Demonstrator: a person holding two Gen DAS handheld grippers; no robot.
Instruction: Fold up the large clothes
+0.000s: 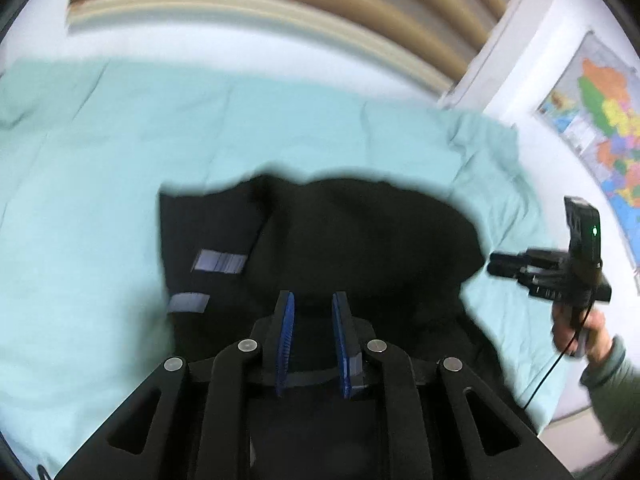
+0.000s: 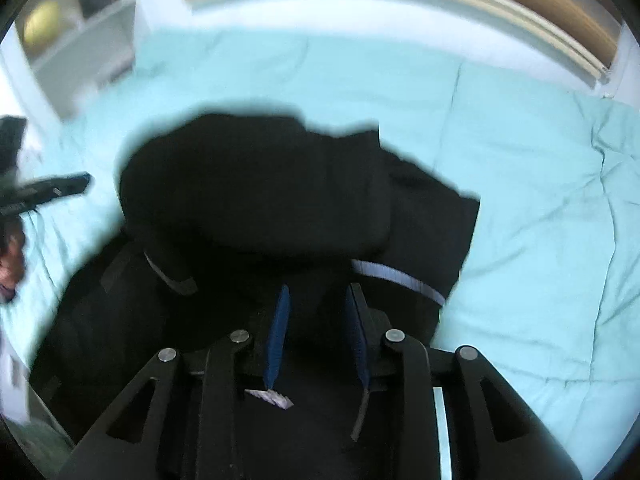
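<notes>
A black garment (image 1: pixel 360 232) with grey reflective stripes (image 1: pixel 220 261) lies bunched and partly folded on the pale teal bedcover (image 1: pixel 100 200). My left gripper (image 1: pixel 313 300) hovers over its near part, blue pads (image 1: pixel 286 320) apart, with only dark cloth seen below the gap. The right gripper (image 2: pixel 318 292) stands over the same garment (image 2: pixel 248 184), its pads (image 2: pixel 280 320) wider apart and nothing pinched. A grey stripe (image 2: pixel 400 278) runs just past its right finger. Each gripper shows in the other's view: the right one (image 1: pixel 504 266) in a hand (image 1: pixel 576 332), the left one (image 2: pixel 76 184) at the edge.
The teal cover (image 2: pixel 520 200) spreads wide around the garment on all sides. A beige slatted headboard (image 1: pixel 280 4) runs along the far side. A coloured map (image 1: pixel 600 128) hangs on the white wall at right. White shelves (image 2: pixel 80 32) stand by the bed's corner.
</notes>
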